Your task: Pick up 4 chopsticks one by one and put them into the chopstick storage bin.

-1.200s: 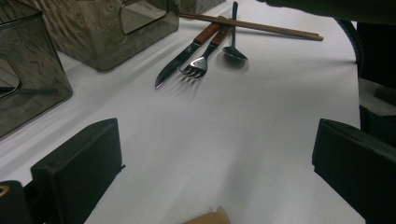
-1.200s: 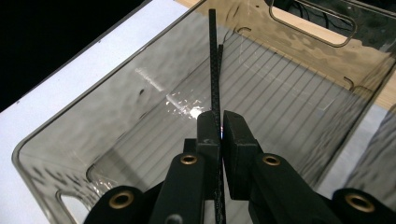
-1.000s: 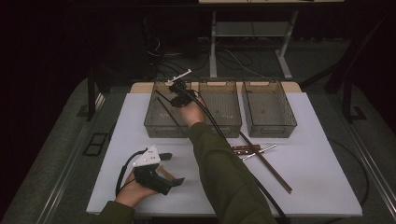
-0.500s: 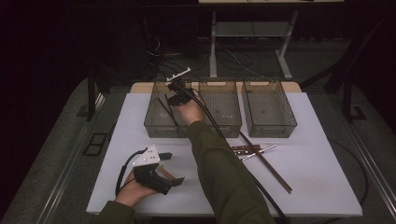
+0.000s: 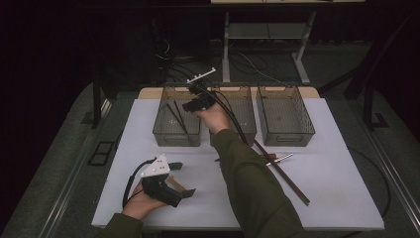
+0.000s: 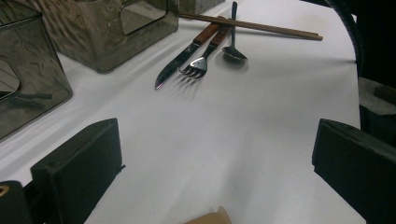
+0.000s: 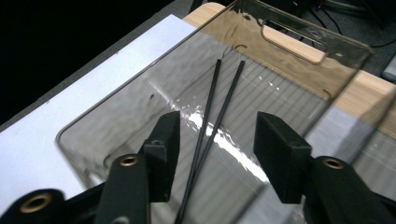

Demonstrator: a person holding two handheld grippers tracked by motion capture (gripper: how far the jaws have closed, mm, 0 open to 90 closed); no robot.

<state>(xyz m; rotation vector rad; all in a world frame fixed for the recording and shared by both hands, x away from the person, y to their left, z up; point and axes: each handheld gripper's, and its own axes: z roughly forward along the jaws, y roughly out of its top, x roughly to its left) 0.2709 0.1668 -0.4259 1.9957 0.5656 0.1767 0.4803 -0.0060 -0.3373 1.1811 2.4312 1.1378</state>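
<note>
A desk covered by a white sheet is seen in the high view, and three clear smoke-tinted plastic bins are lined up along its far edge: a left bin, a middle bin and a right bin. Two grippers are held by a person whose sleeves are olive green. The right gripper is held over the boundary between the left and middle bins; in the right gripper view its jaws are spread, with nothing pinched between them, above the left bin. Two thin black chopsticks are seen lying on the floor of that bin, side by side and nearly touching (they also show as dark lines from above). The left gripper is rested low near the front left of the desk, gripped by the left hand; its jaws are spread wide with only bare white surface between them.

Right of the middle of the desk a small group of cutlery is laid out. Counted in the left gripper view, it comprises two long brown wooden chopsticks lying together, one wooden-handled steel knife, one wooden-handled steel fork just beside the knife, and one small dark metal spoon whose handle crosses the brown chopsticks.
</note>
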